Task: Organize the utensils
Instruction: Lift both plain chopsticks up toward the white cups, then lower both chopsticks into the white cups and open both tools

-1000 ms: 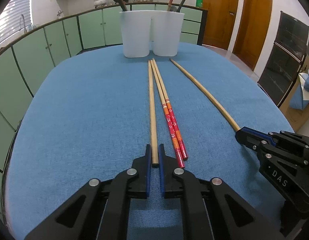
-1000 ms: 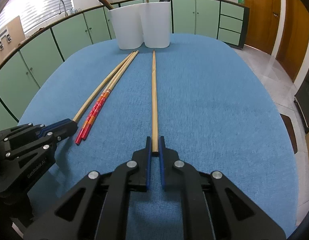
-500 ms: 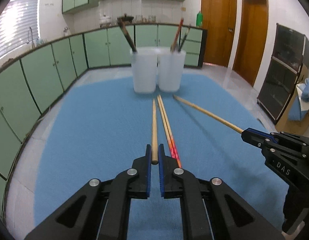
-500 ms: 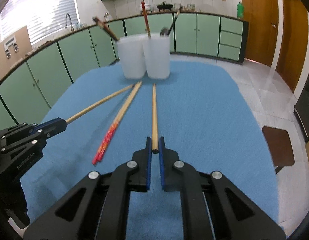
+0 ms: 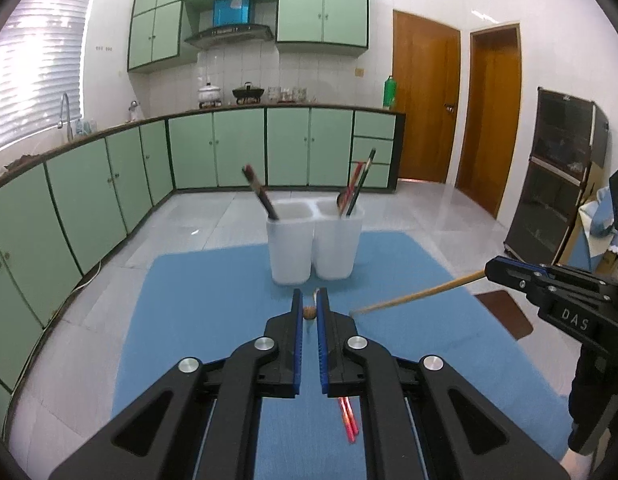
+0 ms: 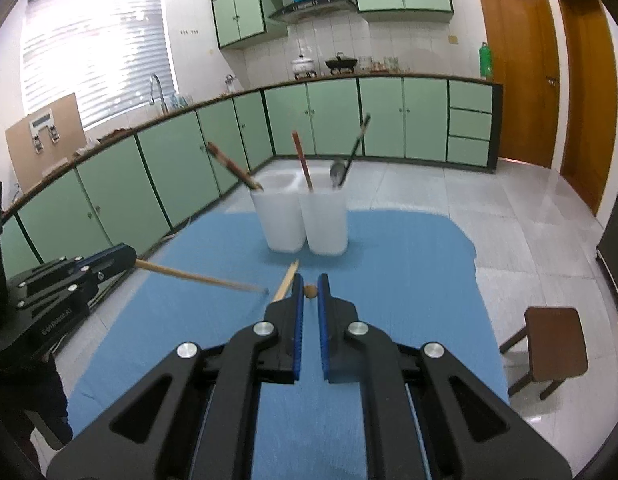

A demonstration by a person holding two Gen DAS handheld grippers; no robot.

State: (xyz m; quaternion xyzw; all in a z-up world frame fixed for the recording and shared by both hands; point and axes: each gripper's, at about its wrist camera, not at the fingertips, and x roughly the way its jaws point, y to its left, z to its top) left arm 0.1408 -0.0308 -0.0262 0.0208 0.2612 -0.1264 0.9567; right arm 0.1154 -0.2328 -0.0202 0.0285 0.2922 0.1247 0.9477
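Two wooden chopsticks, one pinched in my left gripper point(image 5: 307, 309), one in my right gripper point(image 6: 310, 291), both end-on, shafts foreshortened, above the blue table point(image 5: 213, 300). One red pair point(image 5: 347, 426), largely hidden. One twin-compartment holder point(image 5: 313, 246); contents indistinct.

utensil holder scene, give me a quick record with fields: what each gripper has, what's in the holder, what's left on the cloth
left gripper: shut on a plain wooden chopstick, raised off the cloth
right gripper: shut on a second plain wooden chopstick, also raised
utensil holder: white, two compartments, upright at the far end of the blue cloth
holder contents: dark chopsticks in its left compartment; a red one, a dark one and a spoon in the other
on cloth: red patterned chopstick pair
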